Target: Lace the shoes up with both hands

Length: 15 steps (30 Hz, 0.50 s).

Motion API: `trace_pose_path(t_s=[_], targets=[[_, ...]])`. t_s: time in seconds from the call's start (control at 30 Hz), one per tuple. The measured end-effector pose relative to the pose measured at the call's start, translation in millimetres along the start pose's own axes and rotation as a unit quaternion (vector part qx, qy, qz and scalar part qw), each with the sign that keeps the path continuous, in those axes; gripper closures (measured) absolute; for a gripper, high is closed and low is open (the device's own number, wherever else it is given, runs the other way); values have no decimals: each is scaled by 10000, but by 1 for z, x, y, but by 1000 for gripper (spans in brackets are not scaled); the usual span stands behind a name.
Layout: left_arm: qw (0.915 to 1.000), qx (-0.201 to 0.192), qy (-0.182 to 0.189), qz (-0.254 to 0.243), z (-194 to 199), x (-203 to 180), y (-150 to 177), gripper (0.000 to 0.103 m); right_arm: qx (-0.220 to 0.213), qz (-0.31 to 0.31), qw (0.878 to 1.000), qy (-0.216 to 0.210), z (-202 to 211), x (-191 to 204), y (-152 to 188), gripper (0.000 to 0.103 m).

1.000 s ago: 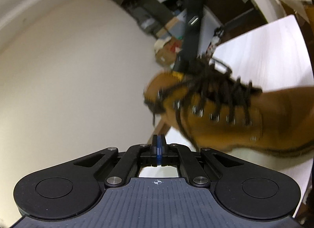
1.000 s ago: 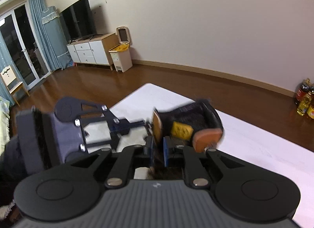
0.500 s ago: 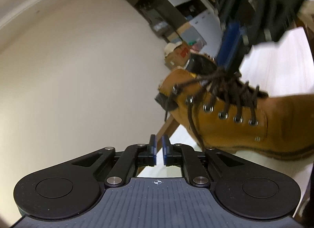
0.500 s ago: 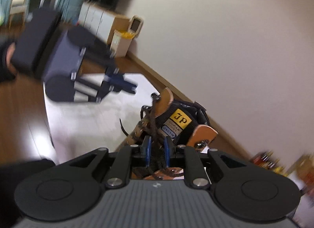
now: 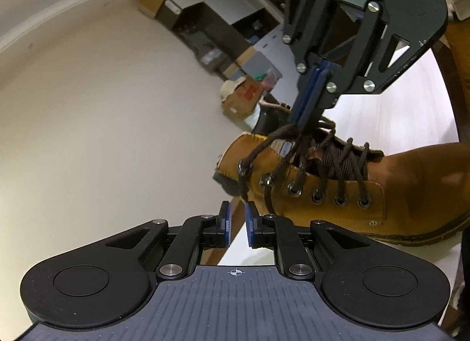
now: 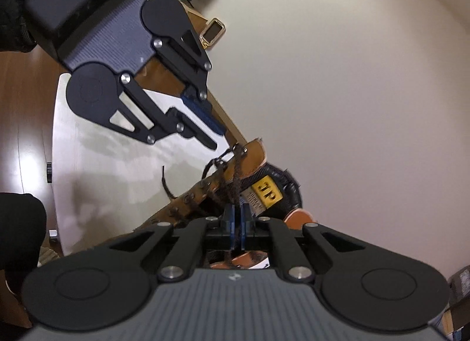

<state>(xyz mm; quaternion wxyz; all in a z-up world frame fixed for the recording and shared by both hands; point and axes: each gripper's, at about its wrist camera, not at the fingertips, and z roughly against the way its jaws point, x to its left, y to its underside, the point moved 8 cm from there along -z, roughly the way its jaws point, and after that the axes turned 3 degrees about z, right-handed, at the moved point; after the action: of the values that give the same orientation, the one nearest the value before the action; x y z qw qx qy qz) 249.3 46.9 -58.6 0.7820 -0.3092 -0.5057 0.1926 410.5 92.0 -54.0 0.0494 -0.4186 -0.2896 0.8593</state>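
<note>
Boot (image 5: pixel 367 194), tan lace-up, lies on white table (image 5: pixel 411 112), tongue up. Right gripper (image 5: pixel 307 119) closing on dark brown lace (image 5: pixel 282 132) above the tongue, likely to tension it. Left gripper (image 5: pixel 237 225) opening, nothing between its pads, just beside top eyelets.

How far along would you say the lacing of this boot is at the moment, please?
Done: the dark lace already criss-crosses the lower eyelets of the tan boot on the white table. In hand: the right gripper is closing on lace strands above the tongue, while the left gripper is opening with nothing between its pads. Left: the top eyelets look only loosely threaded, and no knot or bow shows.
</note>
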Motion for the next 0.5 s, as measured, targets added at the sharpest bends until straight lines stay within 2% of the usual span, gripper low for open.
trace_pose_path(t_s=[0.43,0.5], targets=[[9989,135,405,171,-16,4,0,84,-12,62,10000,-23,-3,-2,-1,98],[9985,149,468,254,-26,8,-2,91,-27,92,10000,-9,-5,-1,1,98]])
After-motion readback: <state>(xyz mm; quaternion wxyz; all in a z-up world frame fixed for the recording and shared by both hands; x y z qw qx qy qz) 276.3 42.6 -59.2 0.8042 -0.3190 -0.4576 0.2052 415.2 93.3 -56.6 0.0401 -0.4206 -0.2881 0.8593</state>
